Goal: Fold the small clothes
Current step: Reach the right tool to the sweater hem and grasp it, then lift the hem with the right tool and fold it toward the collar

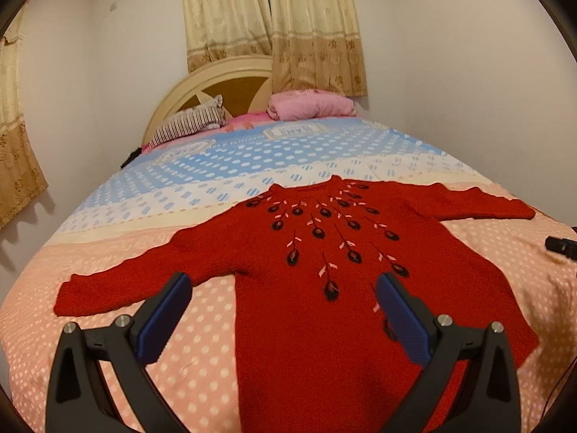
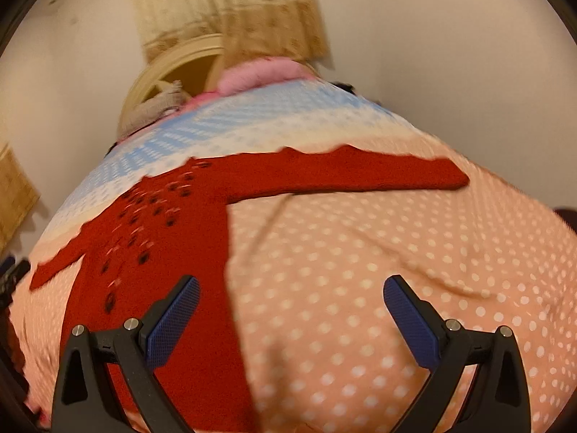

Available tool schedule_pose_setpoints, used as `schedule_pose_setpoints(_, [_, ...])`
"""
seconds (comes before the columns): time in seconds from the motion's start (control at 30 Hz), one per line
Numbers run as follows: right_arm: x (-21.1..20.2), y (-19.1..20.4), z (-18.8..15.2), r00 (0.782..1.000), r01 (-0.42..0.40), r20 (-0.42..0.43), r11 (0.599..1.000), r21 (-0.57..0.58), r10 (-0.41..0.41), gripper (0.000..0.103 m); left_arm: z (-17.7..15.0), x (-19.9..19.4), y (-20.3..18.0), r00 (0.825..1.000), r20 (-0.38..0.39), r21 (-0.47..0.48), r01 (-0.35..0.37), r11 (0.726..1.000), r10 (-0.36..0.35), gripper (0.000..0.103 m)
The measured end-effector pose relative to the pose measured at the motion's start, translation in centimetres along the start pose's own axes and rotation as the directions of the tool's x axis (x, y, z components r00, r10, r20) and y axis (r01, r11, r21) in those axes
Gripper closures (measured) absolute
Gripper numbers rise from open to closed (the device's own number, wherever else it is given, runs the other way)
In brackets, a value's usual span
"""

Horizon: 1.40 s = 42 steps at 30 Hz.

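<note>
Sweater [image 1: 317, 288] lies flat, face up on the bed [image 1: 108, 324], sleeves spread, nothing folded yet.

Left gripper [image 1: 283, 297]: jaws wide open, empty, hovering over the lower body of the sweater; left side edge runs up between them, left sleeve [image 1: 119, 285] ahead-left.

Right gripper [image 2: 291, 303]: jaws wide open, empty; right side edge passes between them nearer the left jaw, right sleeve [image 2: 360, 175] well ahead. View blurred.

Long axis runs hem-to-collar, away from both. My read: each gripper takes its own sleeve.

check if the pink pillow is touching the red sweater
Apart. The left wrist view shows the pink pillow at the headboard, with a wide stretch of blue bedspread between it and the red sweater.
</note>
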State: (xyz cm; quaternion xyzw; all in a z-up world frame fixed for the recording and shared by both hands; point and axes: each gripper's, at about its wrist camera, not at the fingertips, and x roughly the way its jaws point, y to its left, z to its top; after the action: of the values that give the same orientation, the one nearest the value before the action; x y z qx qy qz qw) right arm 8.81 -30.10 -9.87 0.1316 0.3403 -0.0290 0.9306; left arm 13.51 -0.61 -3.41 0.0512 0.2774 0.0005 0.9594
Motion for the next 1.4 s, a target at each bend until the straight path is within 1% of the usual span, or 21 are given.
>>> schedule_pose_setpoints(0.2, [2.2, -6.0, 3.3, 0.998, 0.059, -0.016, 0.986, 0.153, -0.058, 0.001, 1.0, 4.2, 0.2, 0.998, -0.056, -0.006, 0.019, 1.000, -0.019, 0.000])
schedule_pose_setpoints(0.27, [3.0, -8.3, 4.5, 0.996, 0.087, -0.024, 0.974, 0.209, -0.084, 0.001, 1.2, 5.4, 0.5, 0.997, -0.070, -0.025, 0.029, 0.999, -0.031, 0.000])
schedule_pose_setpoints(0.3, [3.5, -10.0, 5.2, 0.994, 0.106, -0.029, 0.964, 0.243, -0.102, 0.001, 1.2, 5.9, 0.6, 0.997, -0.077, -0.035, 0.027, 0.999, -0.029, 0.000])
schedule_pose_setpoints(0.47, [5.6, -15.3, 7.4, 0.986, 0.165, -0.057, 0.920, 0.356, -0.155, 0.001, 1.2, 8.6, 1.1, 0.992, -0.123, -0.057, 0.023, 0.998, -0.030, 0.000])
schedule_pose_setpoints(0.53, [6.6, -16.6, 8.1, 0.982, 0.188, -0.067, 0.905, 0.381, -0.176, 0.001, 1.2, 9.6, 1.3, 0.990, -0.137, -0.057, 0.019, 0.998, -0.027, 0.000])
schedule_pose_setpoints(0.63, [8.3, -18.6, 8.9, 0.979, 0.206, -0.093, 0.883, 0.422, -0.184, 0.001, 1.4, 10.7, 1.5, 0.989, -0.149, -0.044, 0.000, 0.999, -0.006, 0.000])
schedule_pose_setpoints(0.7, [9.5, -19.8, 9.4, 0.973, 0.230, -0.102, 0.877, 0.423, -0.206, 0.001, 1.6, 11.5, 1.9, 0.988, -0.154, -0.039, -0.017, 0.999, 0.011, 0.000])
schedule_pose_setpoints(0.77, [10.4, -20.8, 9.9, 0.972, 0.237, -0.107, 0.870, 0.433, -0.211, 0.003, 1.8, 12.2, 2.3, 0.988, -0.153, -0.035, -0.033, 0.999, 0.027, 0.000])
schedule_pose_setpoints(0.8, [10.9, -21.3, 10.2, 0.972, 0.234, -0.112, 0.866, 0.442, -0.205, 0.006, 1.9, 12.5, 2.5, 0.988, -0.153, -0.035, -0.041, 0.999, 0.035, 0.000])
schedule_pose_setpoints(0.87, [11.9, -22.5, 10.5, 0.973, 0.231, -0.125, 0.855, 0.464, -0.195, 0.014, 2.0, 13.1, 2.9, 0.987, -0.156, -0.037, -0.053, 0.998, 0.047, 0.000])
schedule_pose_setpoints(0.93, [13.0, -23.3, 10.8, 0.976, 0.216, -0.141, 0.851, 0.478, -0.168, 0.026, 2.0, 13.6, 3.3, 0.985, -0.163, -0.045, -0.059, 0.997, 0.051, 0.000])
schedule_pose_setpoints(1.0, [13.6, -23.4, 10.9, 0.974, 0.220, -0.150, 0.853, 0.474, -0.168, 0.028, 1.9, 14.0, 3.5, 0.984, -0.172, -0.052, -0.056, 0.997, 0.047, 0.000])
schedule_pose_setpoints(1.1, [14.5, -23.4, 11.1, 0.974, 0.215, -0.163, 0.856, 0.470, -0.156, 0.035, 1.7, 14.6, 3.7, 0.981, -0.188, -0.055, -0.054, 0.997, 0.043, 0.000])
schedule_pose_setpoints(1.17, [15.0, -23.5, 11.4, 0.970, 0.234, -0.166, 0.860, 0.454, -0.176, 0.049, 1.6, 14.8, 3.9, 0.980, -0.197, -0.058, -0.050, 0.997, 0.038, 0.000])
schedule_pose_setpoints(1.23, [15.3, -23.3, 11.7, 0.968, 0.244, -0.166, 0.867, 0.435, -0.188, 0.080, 1.6, 14.8, 4.1, 0.979, -0.198, -0.062, -0.053, 0.997, 0.040, 0.000])
schedule_pose_setpoints(1.3, [15.4, -23.1, 12.0, 0.972, 0.222, -0.164, 0.874, 0.432, -0.166, 0.082, 1.5, 14.7, 4.4, 0.979, -0.200, -0.074, -0.053, 0.996, 0.037, 0.000])
schedule_pose_setpoints(1.4, [14.7, -21.8, 12.8, 0.976, 0.211, -0.140, 0.892, 0.399, -0.168, 0.085, 1.4, 14.6, 4.9, 0.978, -0.206, -0.090, -0.053, 0.995, 0.033, 0.000])
